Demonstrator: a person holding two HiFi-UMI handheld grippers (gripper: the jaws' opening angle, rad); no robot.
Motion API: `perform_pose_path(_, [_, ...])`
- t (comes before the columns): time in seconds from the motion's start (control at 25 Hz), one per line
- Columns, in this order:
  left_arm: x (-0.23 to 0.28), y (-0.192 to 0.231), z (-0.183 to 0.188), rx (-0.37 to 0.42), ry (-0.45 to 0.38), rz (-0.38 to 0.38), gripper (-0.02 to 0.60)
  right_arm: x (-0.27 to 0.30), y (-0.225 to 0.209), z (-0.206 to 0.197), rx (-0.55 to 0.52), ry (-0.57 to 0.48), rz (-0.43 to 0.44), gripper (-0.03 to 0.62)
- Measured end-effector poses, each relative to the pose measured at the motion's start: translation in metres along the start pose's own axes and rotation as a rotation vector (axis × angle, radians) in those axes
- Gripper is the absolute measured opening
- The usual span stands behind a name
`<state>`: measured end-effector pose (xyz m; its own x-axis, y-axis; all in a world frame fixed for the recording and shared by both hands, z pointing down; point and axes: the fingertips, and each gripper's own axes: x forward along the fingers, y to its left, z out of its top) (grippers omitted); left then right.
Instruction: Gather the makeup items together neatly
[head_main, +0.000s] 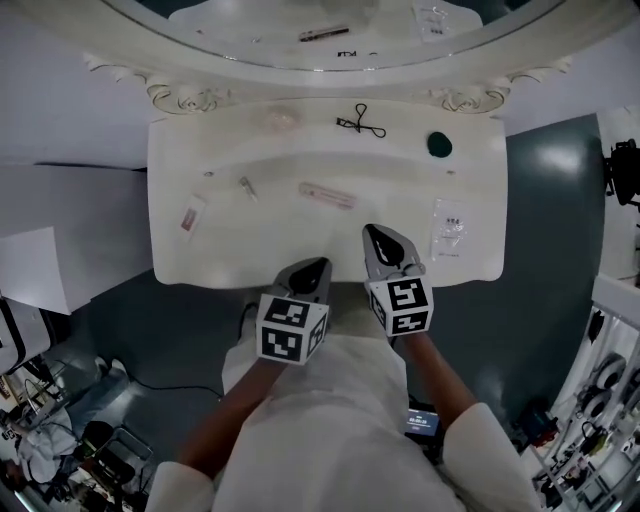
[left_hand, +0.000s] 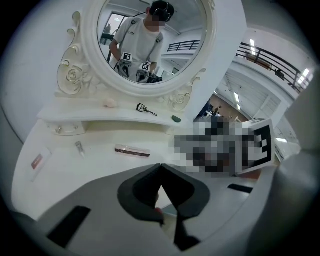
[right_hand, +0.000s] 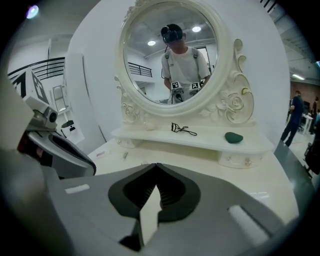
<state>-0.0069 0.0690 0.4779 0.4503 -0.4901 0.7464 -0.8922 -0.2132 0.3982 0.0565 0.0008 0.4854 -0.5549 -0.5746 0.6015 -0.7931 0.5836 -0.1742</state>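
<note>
Head view: the makeup lies spread out on the white dressing table, like the long pink stick and the black eyelash curler, so nothing looks gathered yet. Both the left claw and the right claw are closed tight and empty, tilted down over the near edge.

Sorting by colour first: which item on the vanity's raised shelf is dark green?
The rounded sponge at the right end of the shelf; the eyelash curler mid-shelf is black, and the puff further left is pale pink.
</note>
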Motion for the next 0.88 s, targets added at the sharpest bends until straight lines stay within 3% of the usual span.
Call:
perform_pose_path(0.72, [-0.027,0.047,0.009,-0.110,-0.032,0.109,0.009,0.060,0.027,0.015,-0.113,0.092,0.133,0.025])
perform_pose_path(0.8, [-0.024,0.049,0.009,-0.118,-0.030,0.112,0.009,0.067,0.030,0.014,-0.133,0.110,0.153,0.044])
perform_pose_path(0.88, [-0.020,0.047,0.009,-0.119,-0.024,0.107,0.009,0.074,0.030,0.014,-0.150,0.126,0.164,0.115])
